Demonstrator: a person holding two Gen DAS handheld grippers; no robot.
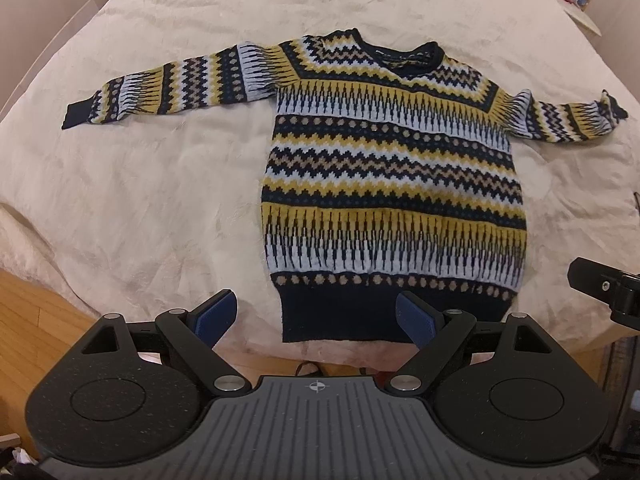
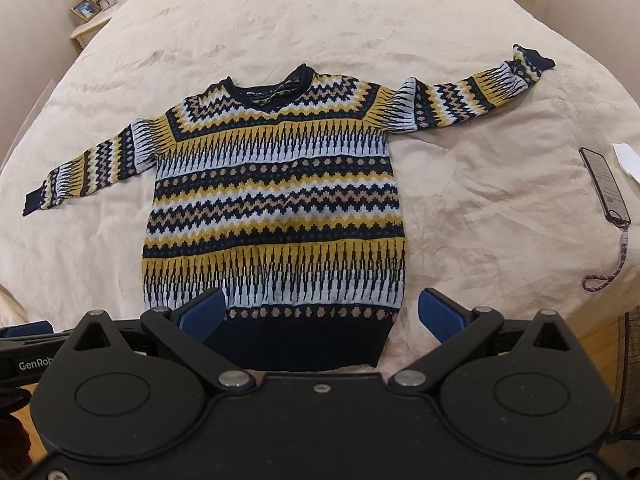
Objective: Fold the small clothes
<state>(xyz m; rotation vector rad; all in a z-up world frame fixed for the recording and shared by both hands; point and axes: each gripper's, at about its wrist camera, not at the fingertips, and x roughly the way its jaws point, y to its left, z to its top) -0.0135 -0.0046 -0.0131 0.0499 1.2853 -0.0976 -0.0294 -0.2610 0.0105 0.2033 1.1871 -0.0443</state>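
1. Spread flat, front up, on a cream bedspread: a knitted sweater in navy, mustard, pale blue and tan bands, both sleeves stretched out sideways, neck toward the far end of the bed, dark ribbed hem at the near edge.
2. Readable lettering: only "GenRob", cut off, on the black body of the other tool at the left edge of the right wrist view; a neck label inside the collar, too small to read.
3. Left gripper poised above the near edge of the bed, blue pads spread wide, nothing between them; right pad over the hem's middle, left pad over bare bedspread.
4. Right gripper likewise gaping wide and empty, its left pad over the lower body of the sweater, its right pad just off the hem's right corner.
5. Broad bare bedspread on both sides of the body, beneath each sleeve, and beyond the collar.
6. Near the right edge of the bed: a phone with a braided strap, well apart from the sweater.
7. Wooden floor below the bed's near left corner; a nightstand with lamp and framed photo at far left.
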